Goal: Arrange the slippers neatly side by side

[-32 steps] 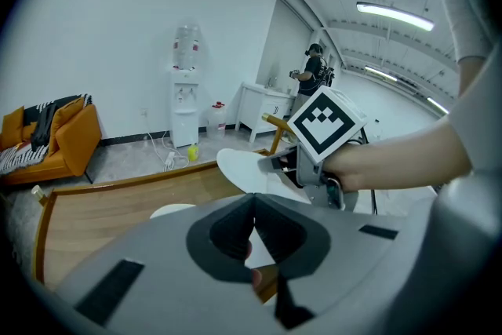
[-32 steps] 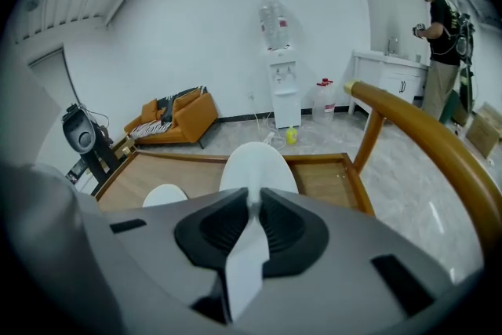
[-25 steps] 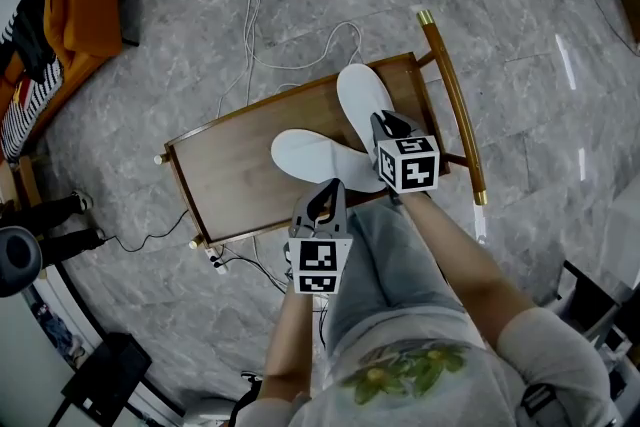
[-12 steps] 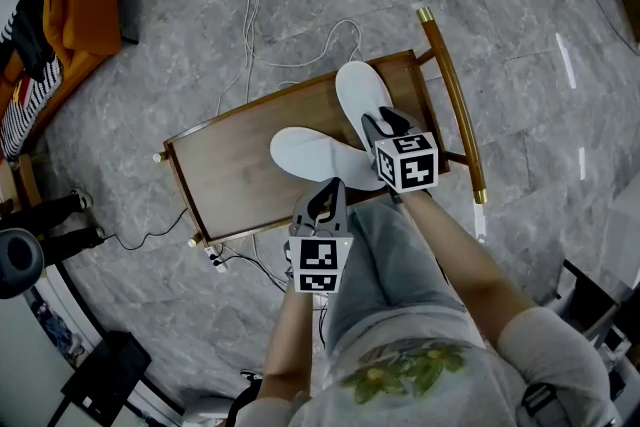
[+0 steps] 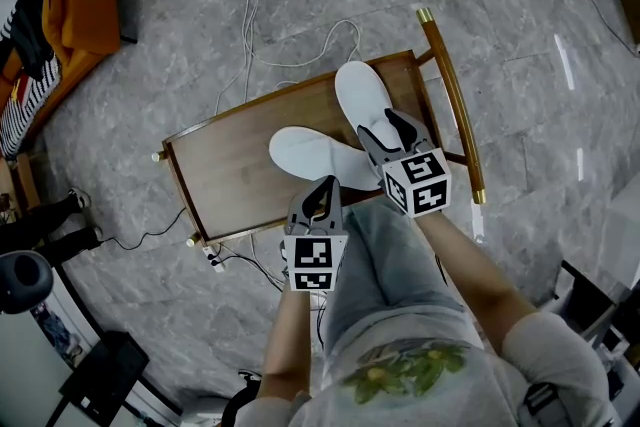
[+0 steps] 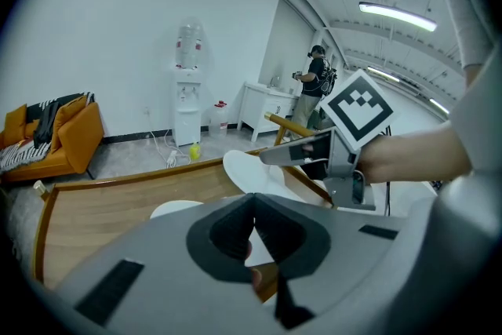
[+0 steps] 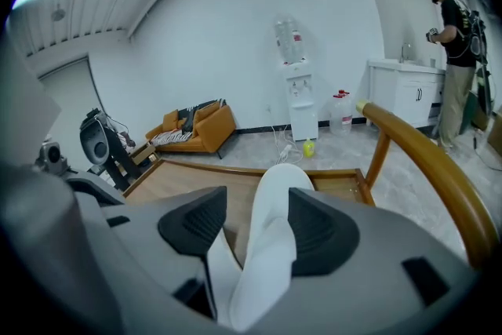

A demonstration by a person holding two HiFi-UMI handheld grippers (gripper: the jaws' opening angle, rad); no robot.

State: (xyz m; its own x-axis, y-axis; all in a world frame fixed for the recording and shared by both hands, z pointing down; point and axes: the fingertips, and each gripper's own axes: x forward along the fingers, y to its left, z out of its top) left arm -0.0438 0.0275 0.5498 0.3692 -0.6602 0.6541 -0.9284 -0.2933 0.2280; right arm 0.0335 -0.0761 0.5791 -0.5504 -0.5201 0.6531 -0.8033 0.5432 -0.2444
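Over wooden table (image 5: 225,170) (marble floor (image 5: 150,45)), right gripper (image 5: 388,130) just opening around slipper (image 5: 358,93), left gripper (image 5: 325,187) clenched.

Left gripper (image 5: 322,187) holds its jaws together; right gripper's (image 5: 388,128) jaws have just been opening around a slipper (image 7: 274,196).

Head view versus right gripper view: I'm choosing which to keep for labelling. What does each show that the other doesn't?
Only the head view: the whole layout, with the left slipper and right slipper meeting in a V on the wooden table, plus the left gripper.

Only the right gripper view: the right gripper's jaws, which have just been opening, standing apart with the right slipper's near end between them. It also shows a water dispenser and a person at a counter.

Both: the right slipper, table and orange sofa.
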